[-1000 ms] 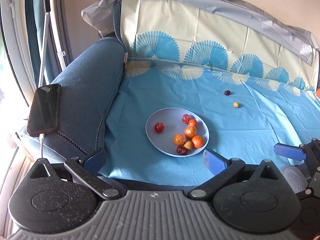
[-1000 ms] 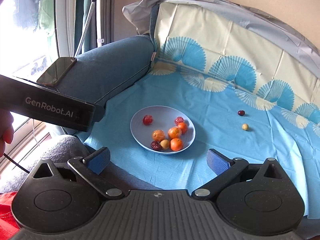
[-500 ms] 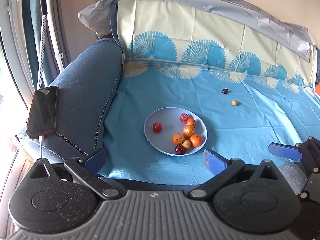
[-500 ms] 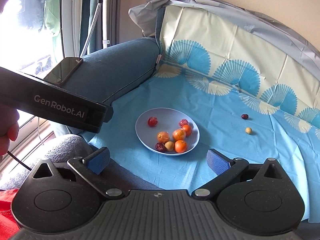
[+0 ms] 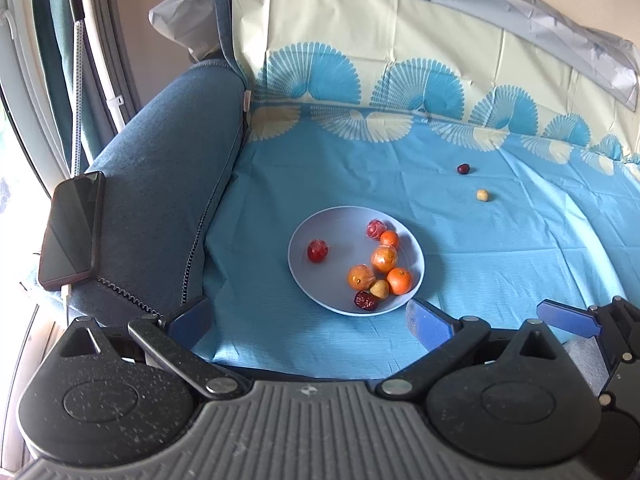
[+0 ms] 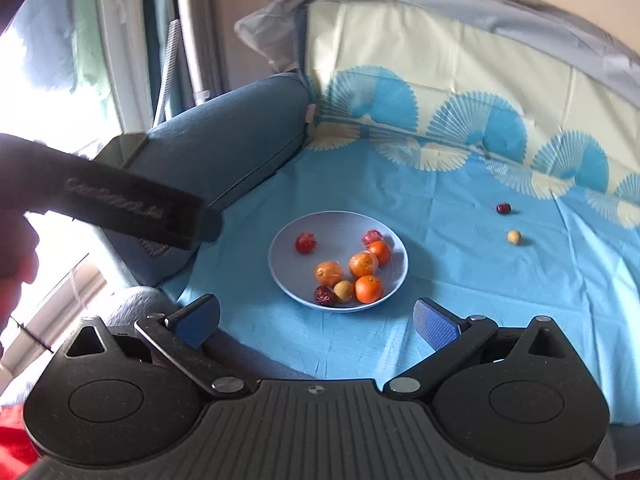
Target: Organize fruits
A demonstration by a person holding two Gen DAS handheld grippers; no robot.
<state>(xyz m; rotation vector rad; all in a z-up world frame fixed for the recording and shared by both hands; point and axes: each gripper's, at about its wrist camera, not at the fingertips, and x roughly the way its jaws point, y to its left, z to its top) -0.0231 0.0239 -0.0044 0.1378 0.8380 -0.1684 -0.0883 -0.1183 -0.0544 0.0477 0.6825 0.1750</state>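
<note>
A pale blue plate (image 5: 336, 236) (image 6: 332, 228) sits on the blue cloth and holds several small fruits: oranges (image 5: 399, 280) (image 6: 369, 289), red fruits (image 5: 317, 250) (image 6: 305, 242), a yellow one and a dark date (image 5: 365, 301). Two loose fruits lie beyond it to the right: a dark red one (image 5: 463, 168) (image 6: 504, 208) and a small yellow one (image 5: 482, 195) (image 6: 514, 237). My left gripper (image 5: 308, 322) is open, held back in front of the plate. My right gripper (image 6: 316, 322) is open too, also short of the plate, with nothing between its fingers.
A blue sofa armrest (image 5: 160, 184) rises at the left with a black phone (image 5: 72, 228) on a cable lying on it. The left gripper's black body (image 6: 120, 200) and a hand cross the right wrist view's left side. The patterned cloth climbs the sofa back.
Both grippers have drifted slightly; the right wrist view has shifted and blurred, with the plate now nearer its centre. The fruits have not moved.
</note>
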